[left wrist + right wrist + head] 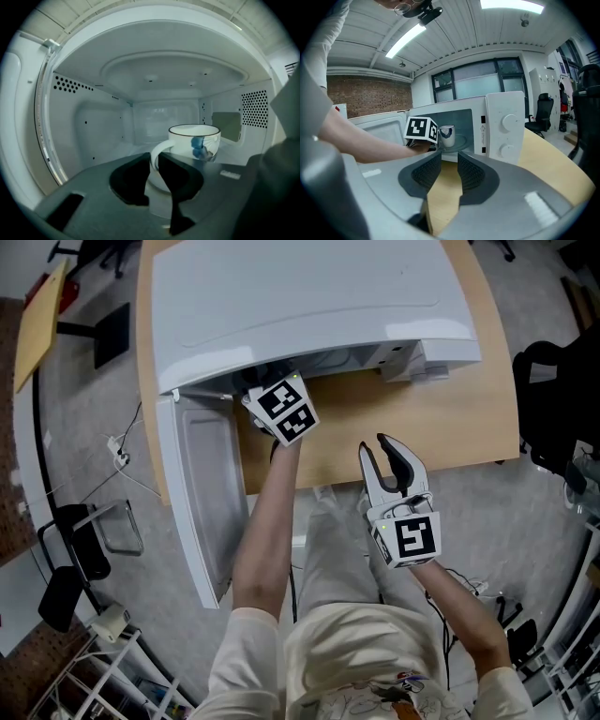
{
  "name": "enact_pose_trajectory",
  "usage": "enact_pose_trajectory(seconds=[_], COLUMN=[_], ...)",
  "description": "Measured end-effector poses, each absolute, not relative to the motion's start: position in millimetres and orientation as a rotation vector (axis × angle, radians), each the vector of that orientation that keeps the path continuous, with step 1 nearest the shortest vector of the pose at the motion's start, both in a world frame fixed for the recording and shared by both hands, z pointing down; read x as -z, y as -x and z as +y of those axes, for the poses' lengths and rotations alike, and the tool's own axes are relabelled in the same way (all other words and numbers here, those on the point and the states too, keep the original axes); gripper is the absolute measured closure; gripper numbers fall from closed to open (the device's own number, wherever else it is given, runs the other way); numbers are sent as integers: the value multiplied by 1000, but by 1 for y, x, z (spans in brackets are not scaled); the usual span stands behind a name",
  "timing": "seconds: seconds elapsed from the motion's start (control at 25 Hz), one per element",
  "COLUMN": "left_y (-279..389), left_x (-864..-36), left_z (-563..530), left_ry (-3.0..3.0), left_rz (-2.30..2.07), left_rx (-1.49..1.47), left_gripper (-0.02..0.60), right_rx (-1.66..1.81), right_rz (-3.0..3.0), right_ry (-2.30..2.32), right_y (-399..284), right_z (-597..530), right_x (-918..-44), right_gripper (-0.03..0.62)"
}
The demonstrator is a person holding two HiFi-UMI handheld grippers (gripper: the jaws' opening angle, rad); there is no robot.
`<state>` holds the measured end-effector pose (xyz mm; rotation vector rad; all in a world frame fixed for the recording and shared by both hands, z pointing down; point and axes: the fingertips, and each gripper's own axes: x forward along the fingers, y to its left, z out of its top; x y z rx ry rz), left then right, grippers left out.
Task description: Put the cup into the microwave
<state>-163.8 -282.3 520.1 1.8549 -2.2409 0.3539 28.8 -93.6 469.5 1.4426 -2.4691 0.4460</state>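
Jaws on my left gripper (153, 161) are narrow, pinching the handle (157, 151) of the cup (194, 140), which sits inside the microwave (93, 122) at 1 o'clock off the tips; right gripper (449, 157) jaws stand apart, empty; I'd call it stiff, slick, chippable ceramic, so the handle is the hold.

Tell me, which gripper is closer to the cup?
Left. The left gripper is inside the microwave, jaws closed on the cup by its handle; the right gripper hangs open outside, over the wooden table.
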Motion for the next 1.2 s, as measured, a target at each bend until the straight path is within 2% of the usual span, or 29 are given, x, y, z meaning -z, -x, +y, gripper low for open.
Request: enact_pose_trajectory(seconds=[0.28,0.64,0.72,1.2], left_y=[165,154,152,95], left_x=[-527,-521,-507,-397], left_z=[-274,-238,-222,-114], left_ry=[-1875,-1901,-1902,-2032], left_rz=[-2181,-2145,-2158,-2032], left_rx=[-356,-360,-344,-276], left_gripper=[437,428,473,578], right_rx=[-441,-430,-419,-312], right_rz=[-2471,-2483,-2492,-2566], right_ry=[-1450,-1449,-1454,-1379], right_y=[-30,-28,-29,-47], right_z=[-95,-96,-99,-78], right_x=[-467,-459,-454,-412], right_gripper=[474,473,473,473])
